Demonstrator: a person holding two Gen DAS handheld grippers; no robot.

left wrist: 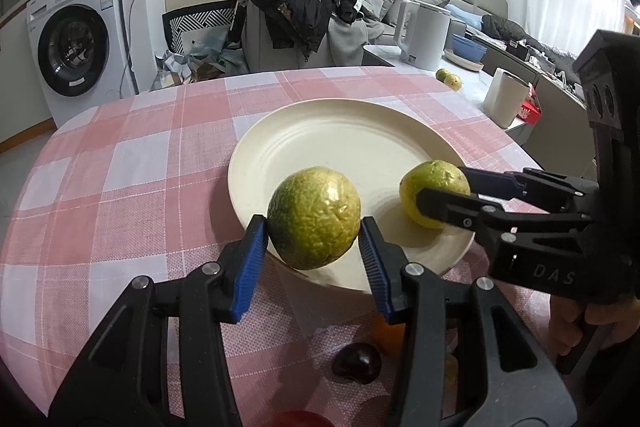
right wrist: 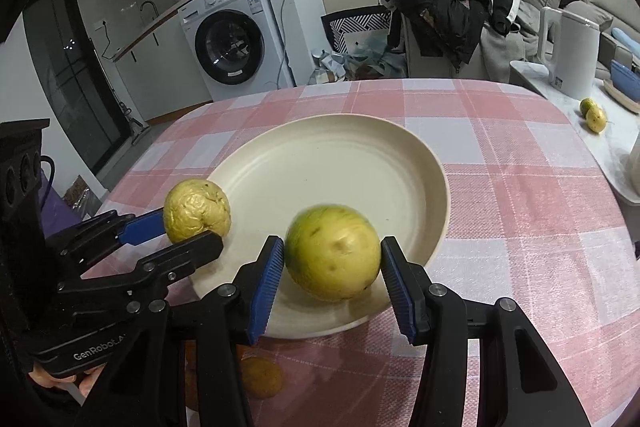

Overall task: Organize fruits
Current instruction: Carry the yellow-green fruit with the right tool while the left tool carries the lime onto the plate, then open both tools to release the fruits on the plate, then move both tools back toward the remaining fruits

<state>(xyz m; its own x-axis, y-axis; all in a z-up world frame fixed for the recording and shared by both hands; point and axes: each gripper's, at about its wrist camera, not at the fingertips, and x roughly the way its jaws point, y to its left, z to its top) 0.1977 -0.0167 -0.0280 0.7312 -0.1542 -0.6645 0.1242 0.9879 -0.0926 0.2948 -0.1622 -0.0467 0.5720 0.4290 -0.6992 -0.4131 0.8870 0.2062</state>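
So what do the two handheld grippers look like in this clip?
Both are matte black plastic linkages with silver pivot bolts and ribbed blue pads on the jaws. The right gripper has "DAS" embossed on its body; the left gripper reads "GenRobot.AI". Each carries a boxy black block with round ports. No cables visible.

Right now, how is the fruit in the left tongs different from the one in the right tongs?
The left fruit is greener and bumpier; the right fruit is yellower and smoother. The left one hangs at the plate's edge; the right one is over the plate. Both are round, with tongs pads at their sides.
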